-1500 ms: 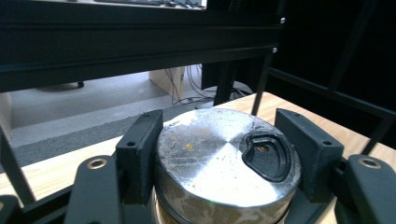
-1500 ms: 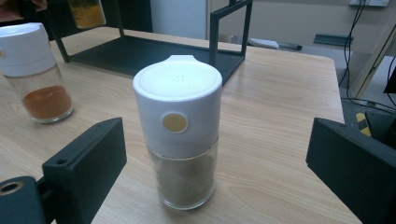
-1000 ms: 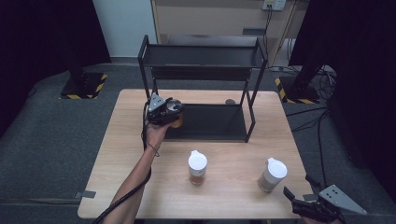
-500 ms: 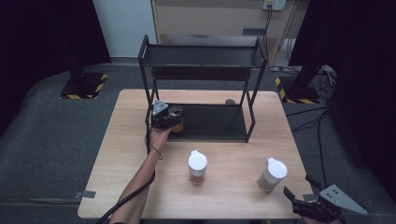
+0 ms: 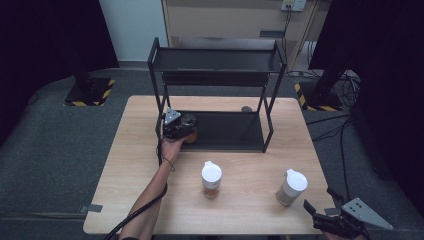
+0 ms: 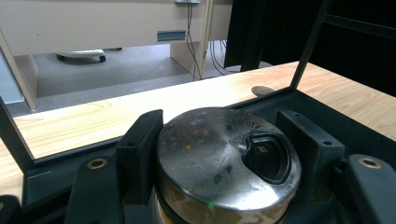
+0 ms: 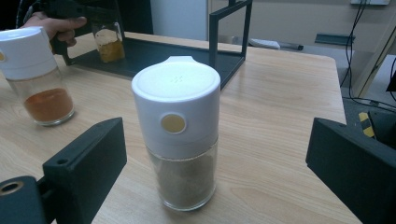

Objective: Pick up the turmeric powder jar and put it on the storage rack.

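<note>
glass spice jar with a worn metal lid sits upright at the front left corner of the black metal two-tier rack, on its low black tray, in the high view. left tongs are clamped on it from the 7 o'clock side, the person's left hand just behind. white-capped glass jar of orange powder stands on the light wooden desk at 5 o'clock from that grip, and a white-capped glass jar of brown powder well apart at 4 o'clock, with the right tongs just beside it at the desk's near edge.

left gripper view: the metal lid lies between both black jaws, which press its sides; the jar's long axis is vertical, so i judge the release to be a straight backing off toward 6 o'clock.

right gripper view: right tongs stand wide apart, holding nothing. the brown-powder jar stands upright dead ahead at 12 o'clock between the jaw lines, untouched; this hand is plainly nearer to it. the orange-powder jar lies at 10 o'clock.
</note>
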Motion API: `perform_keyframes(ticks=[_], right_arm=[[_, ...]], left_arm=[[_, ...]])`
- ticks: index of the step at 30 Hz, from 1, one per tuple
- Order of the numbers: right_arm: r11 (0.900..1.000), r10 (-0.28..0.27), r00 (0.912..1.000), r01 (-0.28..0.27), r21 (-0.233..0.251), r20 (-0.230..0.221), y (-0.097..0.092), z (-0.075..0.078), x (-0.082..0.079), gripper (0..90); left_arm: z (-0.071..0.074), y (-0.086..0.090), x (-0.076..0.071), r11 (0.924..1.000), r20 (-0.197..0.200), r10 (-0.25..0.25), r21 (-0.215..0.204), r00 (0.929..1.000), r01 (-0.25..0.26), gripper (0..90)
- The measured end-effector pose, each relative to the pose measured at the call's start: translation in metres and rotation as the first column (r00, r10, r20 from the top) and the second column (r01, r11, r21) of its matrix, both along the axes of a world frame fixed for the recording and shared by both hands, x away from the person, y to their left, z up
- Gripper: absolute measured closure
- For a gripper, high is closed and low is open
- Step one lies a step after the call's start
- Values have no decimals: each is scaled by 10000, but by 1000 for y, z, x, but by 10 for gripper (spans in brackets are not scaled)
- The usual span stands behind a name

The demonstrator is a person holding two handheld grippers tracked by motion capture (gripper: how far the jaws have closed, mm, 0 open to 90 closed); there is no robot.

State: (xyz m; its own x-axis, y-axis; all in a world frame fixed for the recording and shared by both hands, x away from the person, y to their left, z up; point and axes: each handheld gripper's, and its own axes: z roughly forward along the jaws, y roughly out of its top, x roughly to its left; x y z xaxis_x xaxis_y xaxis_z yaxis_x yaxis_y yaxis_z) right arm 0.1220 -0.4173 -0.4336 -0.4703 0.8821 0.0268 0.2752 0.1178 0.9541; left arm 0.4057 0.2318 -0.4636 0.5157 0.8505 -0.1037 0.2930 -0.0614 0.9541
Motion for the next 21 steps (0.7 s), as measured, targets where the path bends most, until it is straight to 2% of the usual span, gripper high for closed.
perform_keyframes(ticks=[7,8,10,12,14,16,18,21], right_arm=[[10000,14,10000,-14,-20,10,0,0,0,53],[10000,15,10000,-15,-17,14,0,0,0,53],[10000,13,10000,-13,-11,19,0,0,0,53],[10000,11,10000,-11,-1,8,0,0,0,53],[10000,18,10000,-18,-22,13,0,0,0,53],[10000,19,10000,-19,-23,15,0,0,0,53],[10000,16,10000,-16,-20,15,0,0,0,53],[10000,16,10000,-16,-22,19,0,0,0,53]], left_arm=[[1,2,2,9999,-98,-75,-96,9999,74,327],[3,1,3,10000,-153,-52,-66,9999,51,299],[5,1,4,9996,-166,-101,-284,9998,96,220],[9,3,5,9990,-68,-229,-380,9997,226,181],[14,1,6,9989,55,-360,-301,9993,361,143],[20,-1,6,9989,223,-473,-18,9986,474,117],[25,-2,6,9981,290,-616,-64,9977,618,95],[35,-4,3,9973,463,-722,188,9963,714,64]])
